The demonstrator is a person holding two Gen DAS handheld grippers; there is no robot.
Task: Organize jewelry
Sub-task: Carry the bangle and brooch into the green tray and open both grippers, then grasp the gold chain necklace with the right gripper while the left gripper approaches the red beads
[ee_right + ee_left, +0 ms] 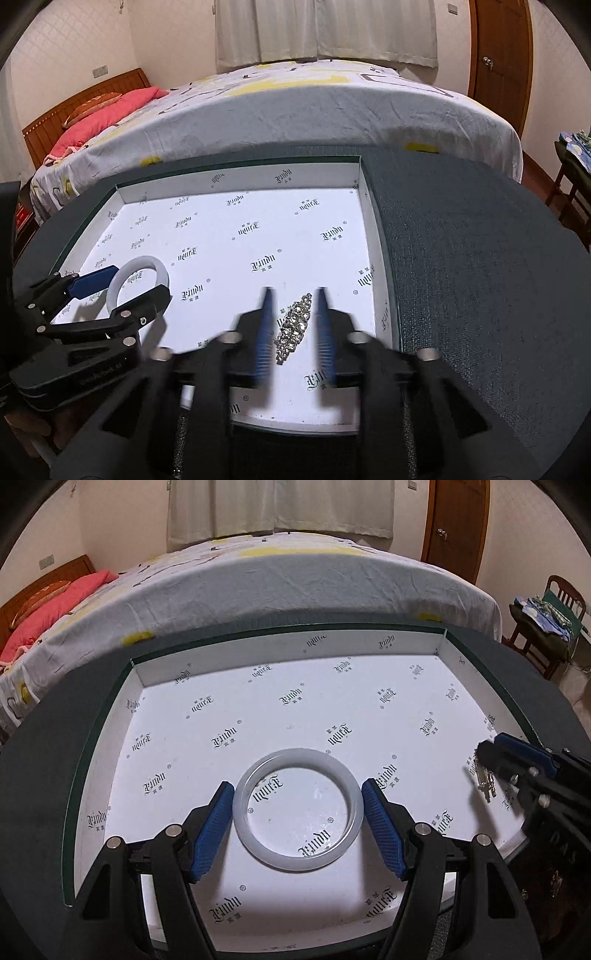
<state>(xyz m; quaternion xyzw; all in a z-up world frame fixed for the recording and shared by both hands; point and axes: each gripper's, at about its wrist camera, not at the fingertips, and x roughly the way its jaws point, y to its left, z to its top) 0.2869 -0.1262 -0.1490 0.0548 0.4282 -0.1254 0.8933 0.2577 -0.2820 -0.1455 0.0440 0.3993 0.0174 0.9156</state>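
A white translucent bangle [297,808] lies flat in a shallow white box [288,651] printed with black logos. My left gripper [297,790] is open, its blue pads on either side of the bangle, just clear of it or barely touching. A rhinestone hair clip [294,326] lies in the box near its right wall. My right gripper [293,295] is open with the clip between its blurred fingers, not clamped. The bangle also shows in the right wrist view [138,280], and the right gripper [484,753] with the clip [484,784] shows at the right of the left wrist view.
The box sits on a dark green-grey mat [461,258]. A bed [280,579] with a white patterned sheet and a pink pillow [48,609] stands behind. A wooden chair [546,627] with clothes stands at the right, a door [502,48] beyond.
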